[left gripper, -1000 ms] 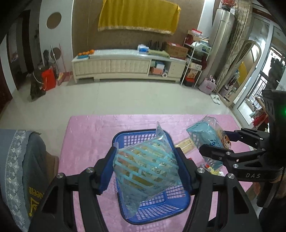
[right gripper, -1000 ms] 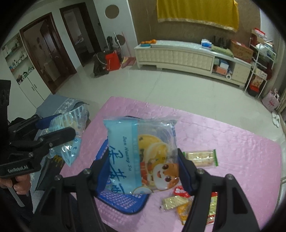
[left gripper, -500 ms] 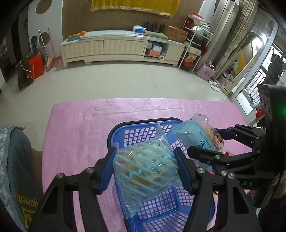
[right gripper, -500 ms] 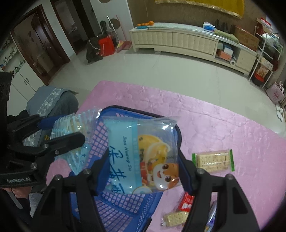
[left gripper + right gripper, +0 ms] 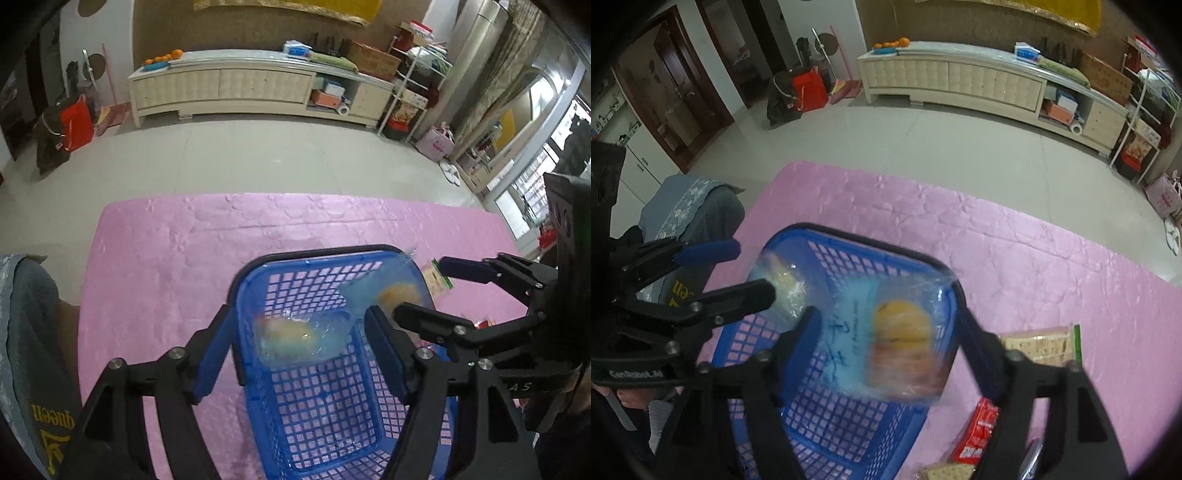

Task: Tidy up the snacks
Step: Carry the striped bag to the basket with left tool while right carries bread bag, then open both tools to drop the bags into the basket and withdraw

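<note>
Both snack bags point(image 5: 303, 341) (blurred) sit free over the blue basket point(image 5: 332, 417).

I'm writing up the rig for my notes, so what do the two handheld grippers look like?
Both are matte black scissor-style linkages with silver bolts at the pivots and blue pads lining the fingers. The left gripper carries white lettering on its body; the right gripper shows white letters ending "AS" and a boxy black housing. No cables show.
</note>
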### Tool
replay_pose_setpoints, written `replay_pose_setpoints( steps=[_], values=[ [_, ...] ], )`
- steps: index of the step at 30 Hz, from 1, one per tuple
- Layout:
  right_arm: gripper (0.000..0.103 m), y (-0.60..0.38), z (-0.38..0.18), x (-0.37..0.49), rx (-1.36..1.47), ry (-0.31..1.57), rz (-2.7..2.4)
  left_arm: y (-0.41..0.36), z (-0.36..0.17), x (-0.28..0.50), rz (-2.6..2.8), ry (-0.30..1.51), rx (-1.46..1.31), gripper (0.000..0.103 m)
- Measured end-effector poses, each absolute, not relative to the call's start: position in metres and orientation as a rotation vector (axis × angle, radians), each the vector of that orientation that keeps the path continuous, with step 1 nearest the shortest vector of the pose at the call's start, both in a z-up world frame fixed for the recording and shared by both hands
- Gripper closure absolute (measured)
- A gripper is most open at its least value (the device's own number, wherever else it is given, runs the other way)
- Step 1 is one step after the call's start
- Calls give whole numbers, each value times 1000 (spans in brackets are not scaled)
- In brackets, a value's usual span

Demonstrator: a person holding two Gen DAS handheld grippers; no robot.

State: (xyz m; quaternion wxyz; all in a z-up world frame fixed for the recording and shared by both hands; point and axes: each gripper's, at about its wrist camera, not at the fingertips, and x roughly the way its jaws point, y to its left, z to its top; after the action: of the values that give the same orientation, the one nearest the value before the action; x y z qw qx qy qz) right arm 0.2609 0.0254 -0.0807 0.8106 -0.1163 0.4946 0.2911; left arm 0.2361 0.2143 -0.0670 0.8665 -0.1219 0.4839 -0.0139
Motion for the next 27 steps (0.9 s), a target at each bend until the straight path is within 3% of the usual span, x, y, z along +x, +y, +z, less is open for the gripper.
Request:
replay_pose_setpoints(
  steps=[12, 27],
  values=[
    [11, 10, -47, 229, -257, 1013, 571, 209, -44, 186, 0, 979, -243, 32],
    [11, -47, -1, 151, -220, 976, 527, 145, 5, 111, -33, 891, -204, 32]
  ],
)
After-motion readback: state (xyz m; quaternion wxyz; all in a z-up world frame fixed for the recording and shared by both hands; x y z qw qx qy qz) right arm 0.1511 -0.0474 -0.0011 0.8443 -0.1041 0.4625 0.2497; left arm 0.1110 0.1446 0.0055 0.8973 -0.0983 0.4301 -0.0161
